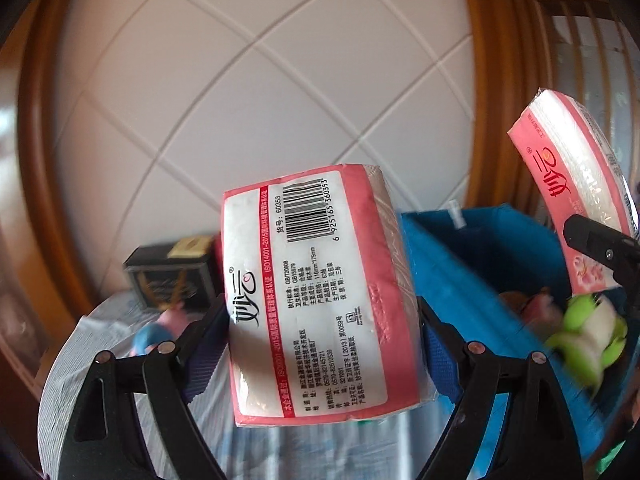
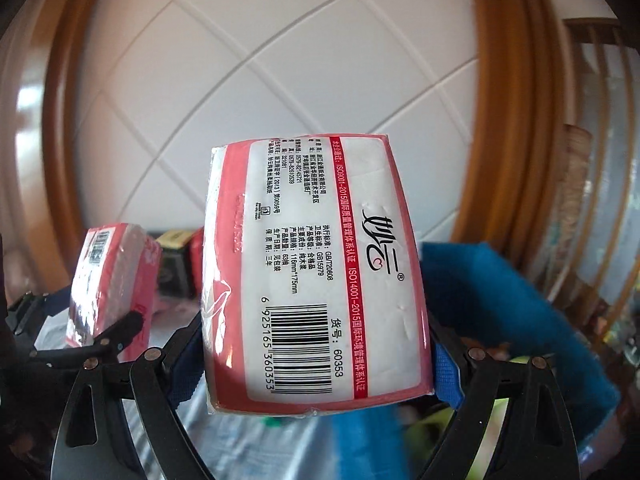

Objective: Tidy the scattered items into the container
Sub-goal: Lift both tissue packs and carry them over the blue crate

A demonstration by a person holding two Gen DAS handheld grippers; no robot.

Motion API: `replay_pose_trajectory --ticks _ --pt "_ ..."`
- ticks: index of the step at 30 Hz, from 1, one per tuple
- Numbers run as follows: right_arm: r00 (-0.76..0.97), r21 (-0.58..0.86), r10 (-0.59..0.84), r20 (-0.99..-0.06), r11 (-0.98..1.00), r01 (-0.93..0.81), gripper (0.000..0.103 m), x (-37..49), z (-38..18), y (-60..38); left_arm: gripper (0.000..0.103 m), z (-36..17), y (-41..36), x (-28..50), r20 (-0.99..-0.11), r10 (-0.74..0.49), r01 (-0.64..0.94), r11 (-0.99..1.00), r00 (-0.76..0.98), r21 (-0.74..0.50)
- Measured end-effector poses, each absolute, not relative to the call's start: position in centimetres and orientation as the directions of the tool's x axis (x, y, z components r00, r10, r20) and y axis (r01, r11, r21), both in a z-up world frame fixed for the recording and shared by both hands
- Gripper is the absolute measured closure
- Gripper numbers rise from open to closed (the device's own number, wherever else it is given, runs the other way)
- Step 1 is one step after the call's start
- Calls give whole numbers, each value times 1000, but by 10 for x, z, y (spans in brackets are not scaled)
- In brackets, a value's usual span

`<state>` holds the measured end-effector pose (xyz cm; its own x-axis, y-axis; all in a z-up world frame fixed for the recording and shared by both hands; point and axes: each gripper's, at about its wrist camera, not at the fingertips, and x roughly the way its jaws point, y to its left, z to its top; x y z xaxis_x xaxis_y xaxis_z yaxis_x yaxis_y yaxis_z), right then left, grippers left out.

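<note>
The left gripper (image 1: 320, 320) jaws clench one pink tissue pack (image 1: 316, 292) above the bench (image 1: 100, 340); the right gripper (image 2: 316, 344) jaws clench a second tissue pack (image 2: 316, 272), both beside the blue container (image 1: 472, 264)

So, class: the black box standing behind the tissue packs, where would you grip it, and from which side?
Grip the black box across its two narrow sides, coming from the front. It stands upright with its broad face toward the camera. The left gripper would first have to drop its tissue pack in the blue bin.
</note>
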<state>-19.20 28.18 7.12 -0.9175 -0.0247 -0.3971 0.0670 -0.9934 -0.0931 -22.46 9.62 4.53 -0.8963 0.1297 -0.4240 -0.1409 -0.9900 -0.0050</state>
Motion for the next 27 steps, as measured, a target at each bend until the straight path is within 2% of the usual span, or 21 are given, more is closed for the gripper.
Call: replay_pose_trajectory --ticks 6,10,14,17,23,25,27 --pt "-916 -180 94 -390 -983 -24 12 -244 98 391 17 80 220 -281 -443 167 -169 -985 -881 -34" --pt "-889 -213 120 -442 -977 -26 11 -297 93 460 17 79 305 -333 -524 190 -182 -981 -830 -67" --pt "-837 -218 139 -529 -976 -24 11 -340 69 520 17 39 380 -386 -680 191 -191 -979 -708 -76" --pt "-782 -195 142 -608 -981 -26 12 -372 30 549 17 -9 418 -413 -766 123 -184 -983 -630 -6" --pt "-689 -146 123 -714 -989 -24 12 -406 -40 576 17 -70 449 -431 -842 37 -228 -968 -539 103" --pt "-646 -124 99 -757 -992 -8 12 -412 -51 581 15 -74 449 -429 -849 46 -246 -964 -526 100" --pt "-650 -108 84 -755 -994 -3 12 -407 -49 581 14 -73 448 -429 -849 65 -253 -964 -524 82"
